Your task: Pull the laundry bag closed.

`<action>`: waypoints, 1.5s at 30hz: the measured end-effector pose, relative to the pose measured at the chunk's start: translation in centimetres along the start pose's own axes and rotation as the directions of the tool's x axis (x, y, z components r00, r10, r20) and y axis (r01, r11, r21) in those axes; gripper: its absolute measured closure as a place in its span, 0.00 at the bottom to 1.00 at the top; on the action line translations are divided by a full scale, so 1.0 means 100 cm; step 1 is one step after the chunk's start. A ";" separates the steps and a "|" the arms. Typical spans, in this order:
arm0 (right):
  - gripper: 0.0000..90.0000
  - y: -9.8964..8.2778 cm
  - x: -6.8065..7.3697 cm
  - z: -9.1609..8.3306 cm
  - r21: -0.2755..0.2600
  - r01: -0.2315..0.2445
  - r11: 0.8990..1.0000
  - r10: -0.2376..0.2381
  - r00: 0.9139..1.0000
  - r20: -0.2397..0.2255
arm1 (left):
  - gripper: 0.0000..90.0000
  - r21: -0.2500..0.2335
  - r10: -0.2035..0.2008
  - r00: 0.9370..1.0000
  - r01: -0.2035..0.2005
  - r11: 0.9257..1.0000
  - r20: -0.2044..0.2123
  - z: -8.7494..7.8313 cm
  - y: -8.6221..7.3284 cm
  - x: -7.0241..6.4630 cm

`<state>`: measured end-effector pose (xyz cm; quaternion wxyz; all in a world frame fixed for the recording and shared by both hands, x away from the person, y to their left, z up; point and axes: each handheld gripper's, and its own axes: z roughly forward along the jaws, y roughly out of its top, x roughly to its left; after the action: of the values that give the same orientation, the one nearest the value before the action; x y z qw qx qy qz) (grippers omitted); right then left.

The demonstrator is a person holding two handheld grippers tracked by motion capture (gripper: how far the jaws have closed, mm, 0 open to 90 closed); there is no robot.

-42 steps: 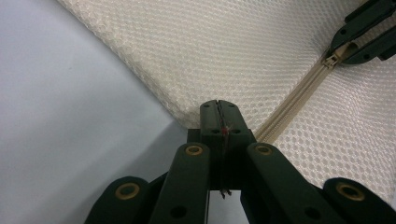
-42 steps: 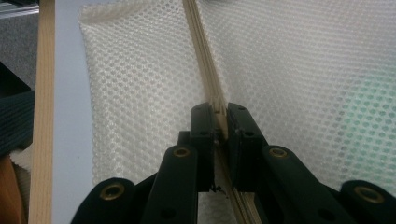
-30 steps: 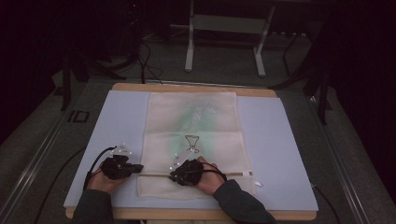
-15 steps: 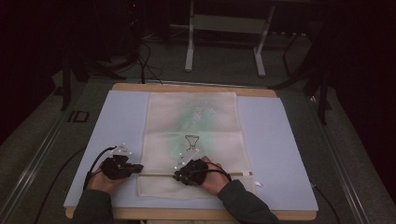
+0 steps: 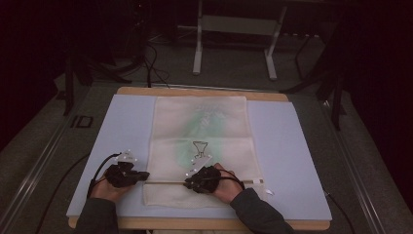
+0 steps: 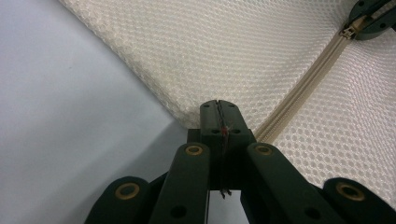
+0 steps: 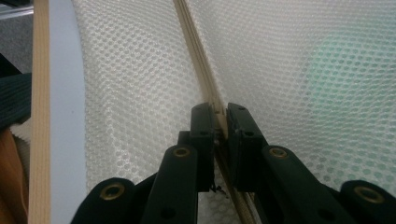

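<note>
While the mesh laundry bag [image 5: 202, 146] lies flat mid-mat on the table [image 5: 302, 146], I hold its near-left corner with the left gripper [image 6: 218, 112], jaws pressed together on the fabric. My right gripper [image 7: 219, 122] pinches the zipper pull [image 7: 219, 125]. I judge a steady draw along the zipper [image 6: 299, 88], corner held taut, prevents snagging.

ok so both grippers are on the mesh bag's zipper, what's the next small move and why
Probably draw the right hand-held gripper along the zipper, away from the left. Its jaws are pinched on the zipper pull, while the left hand-held gripper clamps the mesh laundry bag at the zipper's end, anchoring it.
</note>
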<state>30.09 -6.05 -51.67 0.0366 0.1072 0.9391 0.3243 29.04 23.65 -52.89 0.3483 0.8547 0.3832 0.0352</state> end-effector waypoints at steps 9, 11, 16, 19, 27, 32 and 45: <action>0.91 -0.004 -0.001 -0.004 -0.006 -0.005 1.000 0.005 1.000 0.003 | 1.00 0.000 0.001 1.000 -0.001 1.000 0.000 0.000 0.000 0.000; 0.91 -0.004 0.000 -0.005 -0.004 -0.005 1.000 0.005 1.000 0.005 | 1.00 -0.001 -0.002 1.000 0.002 1.000 0.001 0.000 0.000 0.000; 0.91 -0.006 -0.001 -0.006 0.000 -0.004 1.000 0.004 1.000 0.007 | 1.00 -0.003 -0.005 1.000 0.005 1.000 0.005 0.000 0.000 0.001; 0.91 -0.009 -0.002 -0.008 -0.001 -0.005 1.000 0.005 1.000 0.008 | 1.00 -0.002 -0.005 1.000 0.005 1.000 0.005 0.000 0.000 0.001; 0.91 -0.011 -0.003 -0.013 -0.002 -0.010 1.000 0.010 1.000 0.009 | 1.00 -0.004 -0.007 1.000 0.007 1.000 0.005 0.000 0.000 0.001; 0.91 -0.016 -0.004 -0.015 -0.002 -0.020 1.000 0.020 1.000 0.012 | 1.00 -0.005 -0.008 1.000 0.008 1.000 0.006 0.000 0.000 0.001; 0.91 -0.028 -0.009 -0.026 -0.004 -0.040 0.999 0.040 0.999 0.021 | 1.00 -0.005 -0.008 1.000 0.008 1.000 0.005 0.000 0.000 0.001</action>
<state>30.11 -9.99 -51.38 0.0401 0.1294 0.9357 0.3256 29.05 23.72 -52.93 0.3513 0.8525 0.3857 0.0326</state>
